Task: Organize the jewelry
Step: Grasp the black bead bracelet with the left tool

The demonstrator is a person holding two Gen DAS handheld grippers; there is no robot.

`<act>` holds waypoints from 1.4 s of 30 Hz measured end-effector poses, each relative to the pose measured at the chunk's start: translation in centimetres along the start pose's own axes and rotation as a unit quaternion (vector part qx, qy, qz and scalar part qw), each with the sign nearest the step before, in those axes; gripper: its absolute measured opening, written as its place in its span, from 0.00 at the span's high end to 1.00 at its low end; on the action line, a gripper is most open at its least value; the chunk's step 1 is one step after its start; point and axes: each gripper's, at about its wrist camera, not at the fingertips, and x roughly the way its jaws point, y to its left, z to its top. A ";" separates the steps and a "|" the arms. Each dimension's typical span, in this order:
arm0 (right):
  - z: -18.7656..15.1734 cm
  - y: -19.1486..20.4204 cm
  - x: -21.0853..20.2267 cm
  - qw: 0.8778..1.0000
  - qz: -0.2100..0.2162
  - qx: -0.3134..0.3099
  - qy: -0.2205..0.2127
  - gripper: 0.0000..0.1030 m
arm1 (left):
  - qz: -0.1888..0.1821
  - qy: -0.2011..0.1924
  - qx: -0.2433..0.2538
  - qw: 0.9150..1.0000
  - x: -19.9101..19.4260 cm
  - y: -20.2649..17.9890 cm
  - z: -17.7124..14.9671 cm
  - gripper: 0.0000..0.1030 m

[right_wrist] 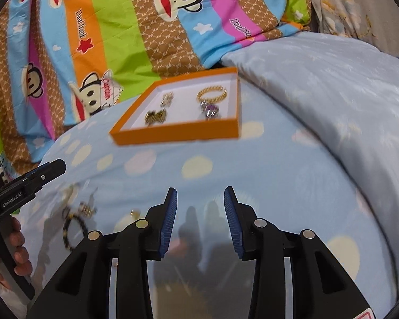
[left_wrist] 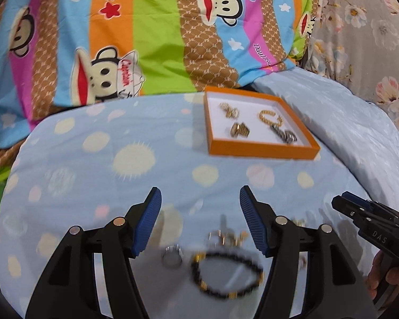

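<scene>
left tool (left_wrist: 200, 199): agape, tilted down over bracelet (left_wrist: 227, 275) | right tool (right_wrist: 200, 199): agape, empty, tilted down

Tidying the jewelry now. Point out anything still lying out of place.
Several pieces lie loose on the dotted blue cover, outside the orange tray: a black beaded bracelet, a silver ring and a small gold tangle, too blurred to identify. The tray already holds four pieces. Nothing looks spilled or damaged.
</scene>
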 end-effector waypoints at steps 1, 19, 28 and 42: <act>-0.8 0.4 -0.2 1.000 0.001 -0.004 0.005 0.65 | -0.001 0.004 -0.004 1.000 -0.4 0.1 -0.7 0.43; -5.2 4.6 -1.4 0.999 0.011 -0.038 0.036 0.63 | -0.008 0.060 -0.042 0.997 -1.1 0.4 -6.7 0.43; -5.1 4.4 -1.3 0.999 0.016 -0.029 0.037 0.63 | 0.027 0.063 -0.021 0.997 0.2 -0.6 -6.1 0.71; -1.7 5.7 0.6 0.999 0.029 -0.030 0.025 0.63 | -0.013 0.053 -0.018 0.998 -2.0 1.1 -6.9 0.93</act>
